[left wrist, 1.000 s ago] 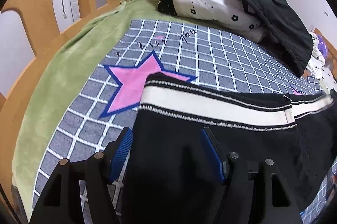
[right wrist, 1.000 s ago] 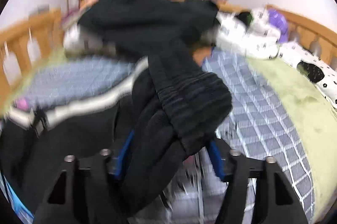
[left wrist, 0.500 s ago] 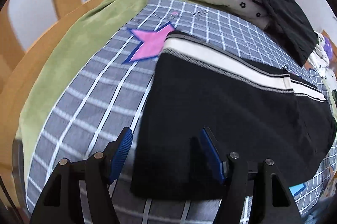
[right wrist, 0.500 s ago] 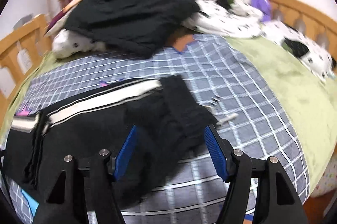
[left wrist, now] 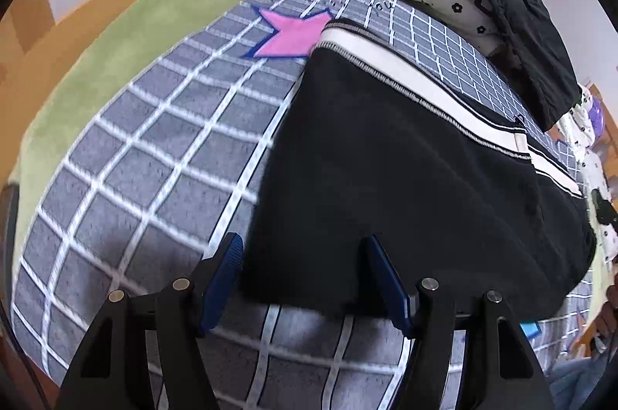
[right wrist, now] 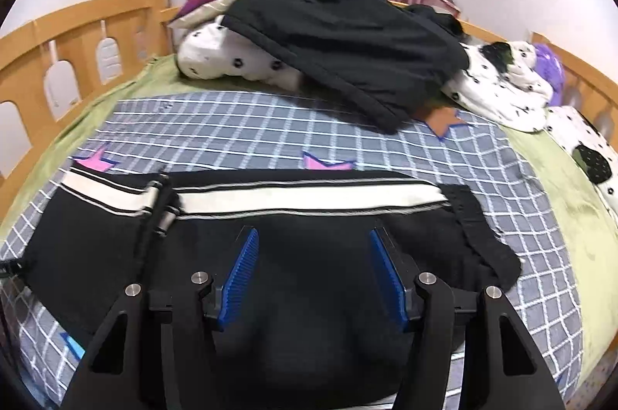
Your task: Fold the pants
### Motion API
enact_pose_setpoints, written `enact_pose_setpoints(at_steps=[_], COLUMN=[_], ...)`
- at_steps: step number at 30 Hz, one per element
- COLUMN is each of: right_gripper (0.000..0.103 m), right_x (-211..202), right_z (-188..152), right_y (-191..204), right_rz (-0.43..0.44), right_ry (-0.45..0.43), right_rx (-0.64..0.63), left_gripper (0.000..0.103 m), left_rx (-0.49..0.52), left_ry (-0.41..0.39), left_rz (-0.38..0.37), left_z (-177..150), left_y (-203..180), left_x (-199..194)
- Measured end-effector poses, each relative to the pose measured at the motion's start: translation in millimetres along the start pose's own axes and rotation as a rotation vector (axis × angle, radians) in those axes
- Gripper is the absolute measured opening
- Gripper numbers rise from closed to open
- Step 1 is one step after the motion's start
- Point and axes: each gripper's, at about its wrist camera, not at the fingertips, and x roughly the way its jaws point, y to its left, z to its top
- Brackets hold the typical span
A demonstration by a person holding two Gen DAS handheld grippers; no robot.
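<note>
Black pants [left wrist: 405, 178] with a white side stripe lie folded flat on the grey checked blanket [left wrist: 154, 159]. They also show in the right wrist view [right wrist: 309, 217], stripe along the far edge, the ribbed cuff end [right wrist: 479, 240] at the right. My left gripper [left wrist: 305, 278] is open and empty over the pants' near left corner. My right gripper [right wrist: 313, 267] is open and empty above the middle of the pants.
A black garment [right wrist: 347, 39] is draped over white spotted pillows [right wrist: 231, 62] at the head of the bed. A wooden rail [right wrist: 77, 35] runs along the left side. Green sheet [left wrist: 116, 43] borders the blanket.
My right gripper has let go of the pants' leg end, which now lies folded flat over the pants. Both grippers have drawn back toward the near edge.
</note>
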Motion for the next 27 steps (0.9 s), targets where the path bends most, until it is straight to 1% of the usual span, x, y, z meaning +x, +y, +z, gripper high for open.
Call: enact_pose_setpoints(at_steps=[3, 5, 7, 9, 10, 11, 12, 14, 15, 17, 20, 21, 24, 25, 26, 27], right_gripper=[0.058, 0.058, 0.058, 0.055, 0.055, 0.055, 0.055, 0.055, 0.055, 0.055, 0.055, 0.055, 0.055, 0.055, 0.055, 0.055], right_x=[5, 10, 15, 18, 19, 19, 18, 19, 20, 21, 20, 18, 14, 13, 12, 11], right_z=[1, 0, -2, -2, -2, -3, -4, -6, -7, -8, -11, -12, -17, -19, -20, -21], right_y=[8, 10, 12, 11, 12, 11, 10, 8, 7, 3, -5, -9, -26, -33, -39, -45], right_rz=[0.037, 0.038, 0.039, 0.054, 0.059, 0.061, 0.063, 0.063, 0.063, 0.068, 0.050, 0.039, 0.024, 0.018, 0.011, 0.010], right_ry=[0.018, 0.032, 0.054, 0.065, 0.067, 0.064, 0.060, 0.058, 0.063, 0.069, 0.072, 0.072, 0.073, 0.073, 0.073, 0.071], right_rx=[0.011, 0.023, 0.038, 0.060, 0.067, 0.073, 0.080, 0.092, 0.098, 0.105, 0.112, 0.107, 0.119, 0.127, 0.134, 0.139], left_gripper=[0.065, 0.065, 0.065, 0.065, 0.056, 0.052, 0.051, 0.040, 0.037, 0.025, 0.018, 0.018, 0.017, 0.016, 0.016, 0.016], left_rx=[-0.027, -0.034, -0.028, -0.004, 0.010, 0.019, 0.028, 0.055, 0.070, 0.092, 0.129, 0.145, 0.196, 0.208, 0.214, 0.221], left_ry=[-0.007, -0.002, 0.007, 0.006, 0.004, 0.007, 0.004, -0.011, -0.026, -0.060, -0.122, -0.154, -0.292, -0.330, -0.352, -0.374], left_rz=[-0.026, -0.030, -0.033, -0.032, -0.028, -0.031, -0.015, 0.006, 0.021, 0.044, 0.076, 0.086, 0.103, 0.097, 0.085, 0.058], left_z=[-2, 0, 1, 2, 2, 2, 2, 3, 3, 3, 2, 2, 2, 4, 6, 10], left_y=[9, 12, 11, 7, 4, 1, -2, -8, -12, -18, -28, -32, -57, -69, -79, -95], left_x=[0, 3, 6, 9, 11, 12, 14, 14, 13, 8, -3, -10, -41, -52, -60, -71])
